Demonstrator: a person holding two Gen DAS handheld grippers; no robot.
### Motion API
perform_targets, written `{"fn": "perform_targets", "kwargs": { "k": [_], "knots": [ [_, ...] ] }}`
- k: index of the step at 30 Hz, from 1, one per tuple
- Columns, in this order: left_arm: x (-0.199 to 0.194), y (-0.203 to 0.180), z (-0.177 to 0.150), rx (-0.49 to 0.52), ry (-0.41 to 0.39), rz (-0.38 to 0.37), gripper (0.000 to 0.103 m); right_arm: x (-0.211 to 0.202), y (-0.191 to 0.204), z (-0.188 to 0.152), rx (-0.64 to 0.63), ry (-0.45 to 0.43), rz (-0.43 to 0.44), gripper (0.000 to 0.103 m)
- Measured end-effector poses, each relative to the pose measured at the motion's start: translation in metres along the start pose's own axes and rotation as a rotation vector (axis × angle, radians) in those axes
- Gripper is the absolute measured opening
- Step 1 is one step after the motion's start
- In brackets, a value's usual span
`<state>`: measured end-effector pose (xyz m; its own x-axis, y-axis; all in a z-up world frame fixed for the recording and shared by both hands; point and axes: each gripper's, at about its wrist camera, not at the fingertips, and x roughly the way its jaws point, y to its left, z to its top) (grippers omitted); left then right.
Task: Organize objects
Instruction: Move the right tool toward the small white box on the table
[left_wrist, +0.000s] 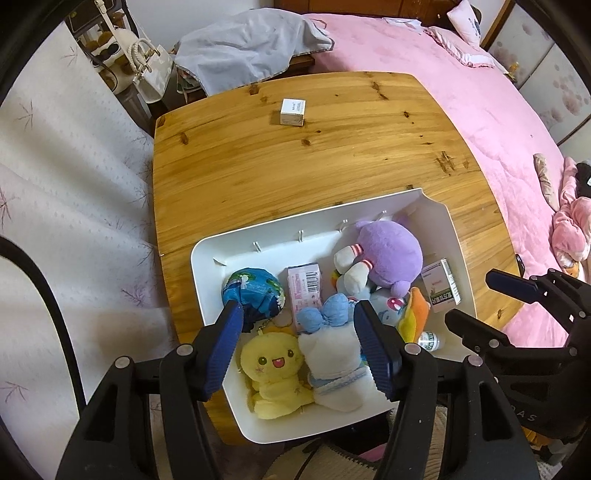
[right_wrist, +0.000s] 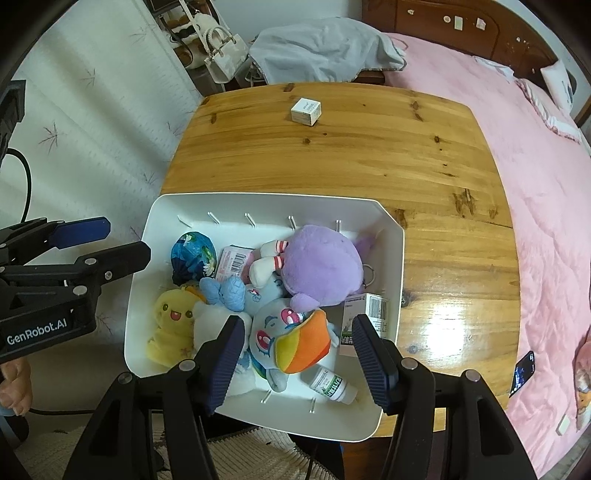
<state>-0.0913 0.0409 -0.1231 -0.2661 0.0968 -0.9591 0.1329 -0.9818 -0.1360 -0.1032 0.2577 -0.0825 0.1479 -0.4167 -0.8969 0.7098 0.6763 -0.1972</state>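
Note:
A white bin (left_wrist: 207, 258) (right_wrist: 147, 236) sits at the near edge of a wooden table (left_wrist: 295, 158) (right_wrist: 332, 158). It holds a purple plush (left_wrist: 388, 254) (right_wrist: 321, 269), a yellow plush (left_wrist: 273, 373) (right_wrist: 173, 325), a blue pony plush (right_wrist: 280, 332), a white plush with a blue bow (left_wrist: 328, 365), a blue pouch (left_wrist: 255, 295) (right_wrist: 194, 254), a pink box (left_wrist: 304, 291), a green-white box (left_wrist: 441, 286) (right_wrist: 365, 317) and a small bottle (right_wrist: 332, 386). A small white box (left_wrist: 292, 112) (right_wrist: 306, 111) lies alone at the table's far side. My left gripper (left_wrist: 299, 350) hangs open and empty above the bin. My right gripper (right_wrist: 295, 358) is also open and empty above it.
A pink bed (left_wrist: 498, 122) (right_wrist: 535, 166) runs along the table's right side. A grey cloth (left_wrist: 251, 44) (right_wrist: 325, 48) lies beyond the far edge. A white handbag (left_wrist: 151, 74) (right_wrist: 221, 55) hangs at the back left. A phone (right_wrist: 522, 373) lies on the bed.

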Motion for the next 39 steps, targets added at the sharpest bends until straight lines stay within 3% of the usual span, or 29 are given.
{"fn": "perform_targets", "kwargs": {
  "k": [10, 20, 32, 39],
  "knots": [
    [-0.004, -0.004, 0.002, -0.023, -0.018, 0.001, 0.067, -0.005, -0.005, 0.011, -0.014, -0.015, 0.007, 0.061],
    [-0.011, -0.008, 0.012, -0.062, -0.051, 0.007, 0.067, -0.015, -0.014, 0.042, -0.038, -0.064, 0.026, 0.061],
    [-0.029, 0.002, 0.017, -0.175, -0.140, 0.032, 0.073, -0.017, -0.013, 0.105, -0.108, -0.141, 0.020, 0.061],
    [-0.033, 0.011, 0.016, -0.259, -0.188, 0.034, 0.077, 0.001, -0.012, 0.151, -0.129, -0.175, 0.005, 0.061]
  ]
}}
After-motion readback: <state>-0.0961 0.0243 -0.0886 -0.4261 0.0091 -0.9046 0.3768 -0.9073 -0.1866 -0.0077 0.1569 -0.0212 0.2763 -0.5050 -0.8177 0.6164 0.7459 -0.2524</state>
